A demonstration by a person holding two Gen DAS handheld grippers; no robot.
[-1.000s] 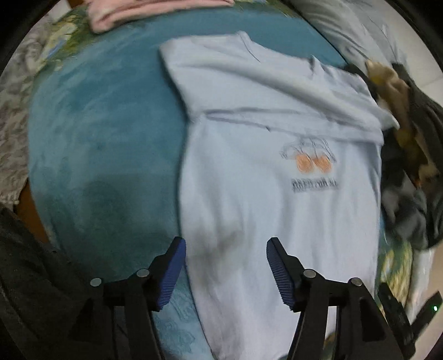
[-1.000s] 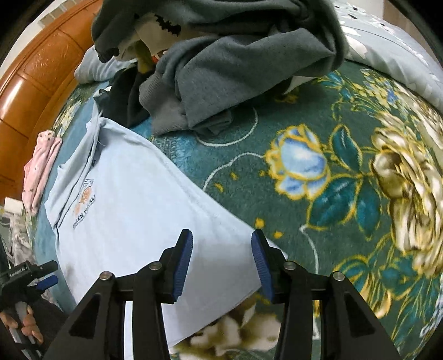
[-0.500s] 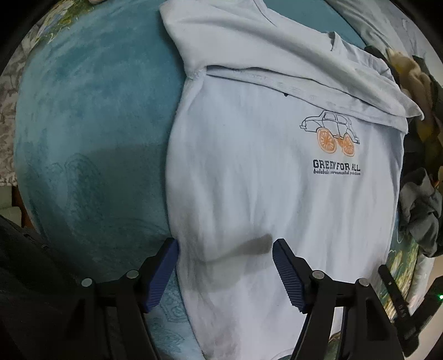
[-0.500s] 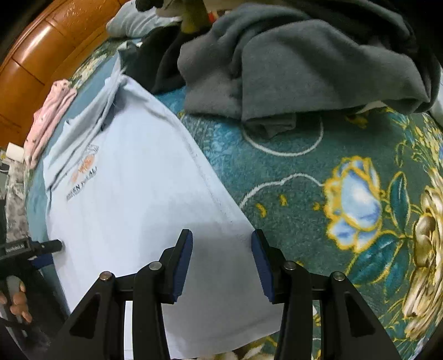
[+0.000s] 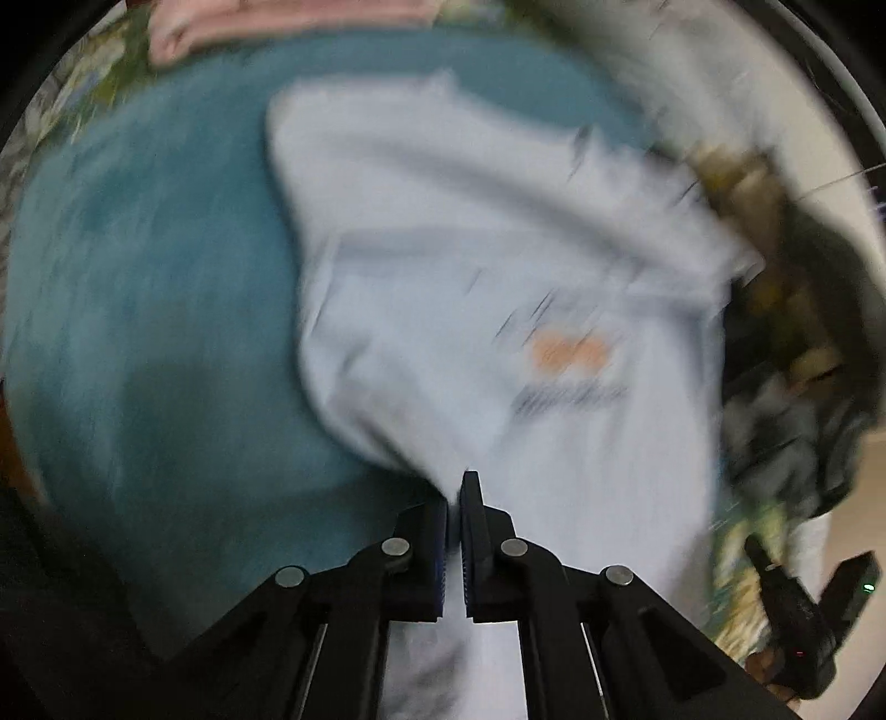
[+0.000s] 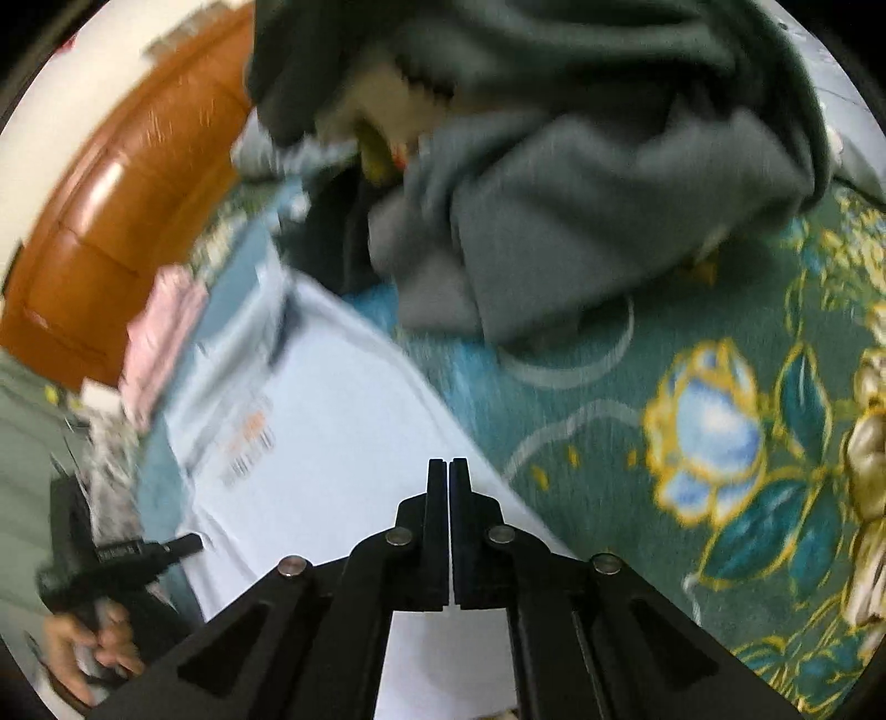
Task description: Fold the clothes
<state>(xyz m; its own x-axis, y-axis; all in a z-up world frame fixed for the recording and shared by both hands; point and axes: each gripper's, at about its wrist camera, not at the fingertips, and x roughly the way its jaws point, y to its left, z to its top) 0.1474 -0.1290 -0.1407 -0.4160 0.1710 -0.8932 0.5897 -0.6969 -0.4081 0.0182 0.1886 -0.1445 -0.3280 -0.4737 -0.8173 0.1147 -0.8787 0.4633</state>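
A light blue T-shirt (image 5: pixel 470 310) with an orange print lies on the teal blanket (image 5: pixel 155 277). It also shows in the right wrist view (image 6: pixel 343 421). My left gripper (image 5: pixel 455 498) is shut on the shirt's bottom hem near its left corner, and the cloth rises to the jaws. My right gripper (image 6: pixel 448 471) is shut on the hem at the shirt's other side. Both views are motion-blurred.
A pile of grey and dark clothes (image 6: pixel 554 183) lies beyond the shirt on the flowered blanket (image 6: pixel 747 421). A folded pink garment (image 5: pixel 266 22) lies at the far edge, by the wooden headboard (image 6: pixel 122 221). The left hand and gripper (image 6: pixel 105 565) show at lower left.
Both grippers have shut on the shirt's bottom hem; they were open over it. The hem now lifts off the blanket, and both cameras are moving.
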